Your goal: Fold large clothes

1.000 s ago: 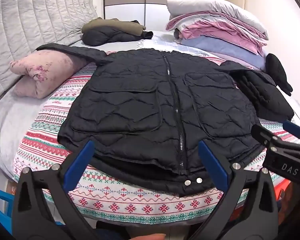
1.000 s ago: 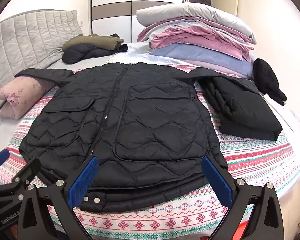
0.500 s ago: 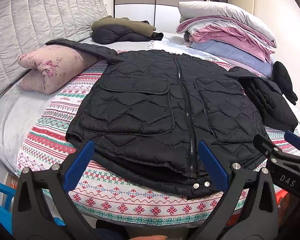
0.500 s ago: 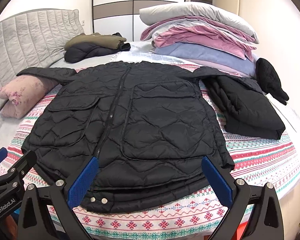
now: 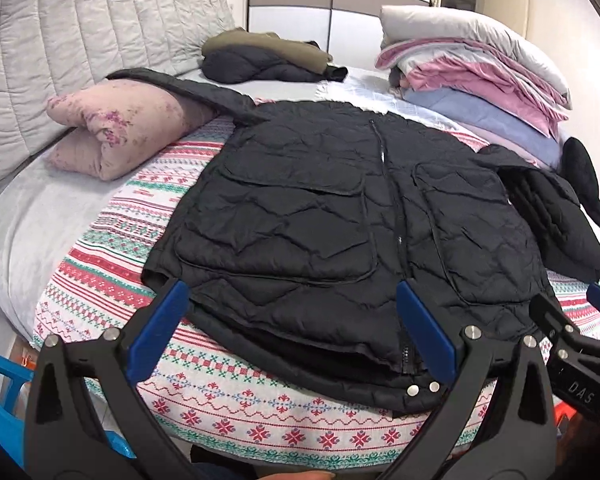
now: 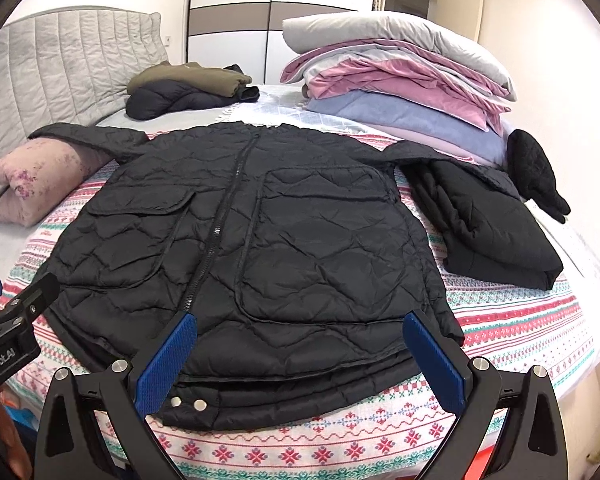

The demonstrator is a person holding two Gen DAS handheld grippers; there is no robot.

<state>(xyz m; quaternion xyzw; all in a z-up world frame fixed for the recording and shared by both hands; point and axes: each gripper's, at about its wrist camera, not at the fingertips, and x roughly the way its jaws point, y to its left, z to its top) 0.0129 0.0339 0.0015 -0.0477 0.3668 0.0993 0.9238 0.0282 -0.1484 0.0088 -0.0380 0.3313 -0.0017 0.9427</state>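
A large black quilted jacket [image 5: 340, 220] lies flat, front up and zipped, on the patterned bedspread [image 5: 228, 400]; it also shows in the right wrist view [image 6: 284, 240]. Its left sleeve [image 5: 188, 88] runs back over a pink pillow. Its right sleeve [image 6: 396, 152] reaches toward a folded black garment. My left gripper [image 5: 292, 316] is open and empty above the jacket's hem, left of the zip. My right gripper [image 6: 300, 348] is open and empty above the hem, right of the zip. Each gripper shows at the edge of the other's view.
A pink pillow [image 5: 120, 128] lies at the left by the grey headboard [image 5: 80, 32]. A folded black garment [image 6: 488, 224] and a black glove [image 6: 536, 176] lie at the right. Stacked bedding [image 6: 396, 80] and folded jackets [image 6: 188, 88] sit behind. A blue plastic item [image 5: 0, 408] stands low left.
Both grippers have moved forward toward the jacket's hem, still open. The left view has swung leftward, so the jacket sits further right in it. The jacket has not moved.
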